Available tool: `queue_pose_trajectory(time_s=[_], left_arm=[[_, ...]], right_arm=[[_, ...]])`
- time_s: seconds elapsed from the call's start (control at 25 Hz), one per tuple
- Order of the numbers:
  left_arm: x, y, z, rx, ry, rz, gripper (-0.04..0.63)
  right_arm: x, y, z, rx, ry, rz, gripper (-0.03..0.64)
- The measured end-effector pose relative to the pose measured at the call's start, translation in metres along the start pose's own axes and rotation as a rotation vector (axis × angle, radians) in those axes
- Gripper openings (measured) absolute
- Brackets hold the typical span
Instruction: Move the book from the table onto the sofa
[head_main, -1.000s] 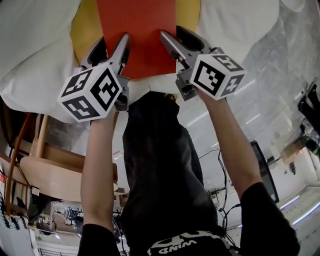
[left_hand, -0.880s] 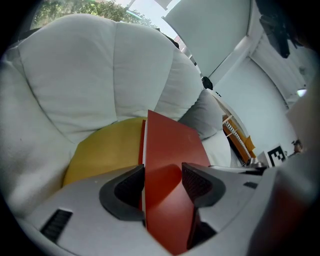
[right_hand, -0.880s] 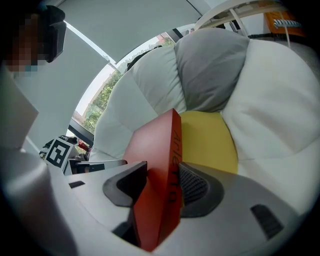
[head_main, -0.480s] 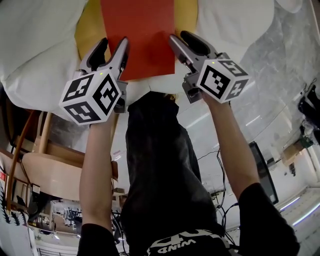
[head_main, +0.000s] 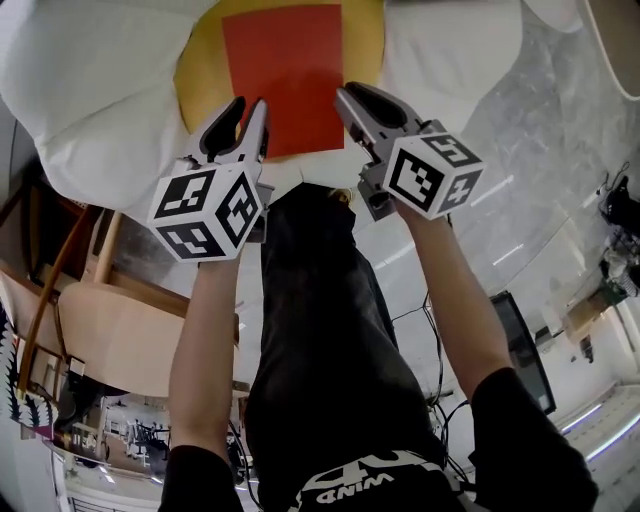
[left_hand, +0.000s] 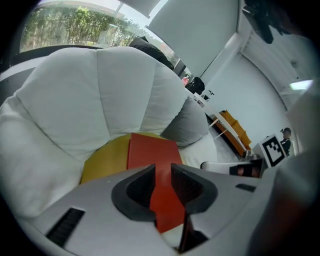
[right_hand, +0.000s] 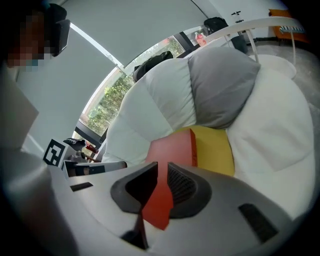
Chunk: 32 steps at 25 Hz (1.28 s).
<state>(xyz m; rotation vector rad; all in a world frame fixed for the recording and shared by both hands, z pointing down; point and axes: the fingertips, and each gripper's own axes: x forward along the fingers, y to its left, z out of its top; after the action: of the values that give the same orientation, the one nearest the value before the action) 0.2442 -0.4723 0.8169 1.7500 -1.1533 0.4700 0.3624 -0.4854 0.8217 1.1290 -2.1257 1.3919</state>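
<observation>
Just ahead of my left hand-held gripper (head_main: 250, 103), whose jaws have just been closing and now stand narrow with nothing between them, the flat orange-red rectangular book (head_main: 282, 70) lies on a round yellow cushion (head_main: 197, 75) on the puffy white sofa (head_main: 90, 90). At the book's near right corner, my right hand-held gripper (head_main: 350, 90) has likewise just been closing, narrow and empty.
</observation>
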Motion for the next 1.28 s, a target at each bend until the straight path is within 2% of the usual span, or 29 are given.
queue_pose_trajectory(time_s=[0.12, 0.24, 0.6, 0.76, 1.0, 1.28], left_arm=[[-0.010, -0.017, 0.007, -0.005, 0.001, -0.026, 0.049], [-0.022, -0.034, 0.014, -0.020, 0.007, -0.050, 0.015], [-0.085, -0.095, 0.042, -0.025, 0.000, -0.071, 0.010], [-0.120, -0.117, 0.055, -0.058, -0.011, -0.061, 0.011], [-0.183, -0.158, 0.084, -0.097, -0.062, -0.057, 0.011], [-0.266, -0.211, 0.104, -0.101, -0.090, -0.076, 0.011]], right_arm=[[-0.009, 0.013, -0.003, -0.035, 0.048, -0.023, 0.023], [-0.024, 0.033, -0.004, -0.037, 0.078, 0.008, 0.011], [-0.088, 0.088, 0.019, -0.012, 0.079, 0.059, 0.003], [-0.124, 0.119, 0.033, -0.007, 0.082, 0.081, 0.002], [-0.186, 0.171, 0.057, -0.044, 0.084, 0.122, 0.002], [-0.262, 0.234, 0.078, -0.073, 0.063, 0.177, 0.002]])
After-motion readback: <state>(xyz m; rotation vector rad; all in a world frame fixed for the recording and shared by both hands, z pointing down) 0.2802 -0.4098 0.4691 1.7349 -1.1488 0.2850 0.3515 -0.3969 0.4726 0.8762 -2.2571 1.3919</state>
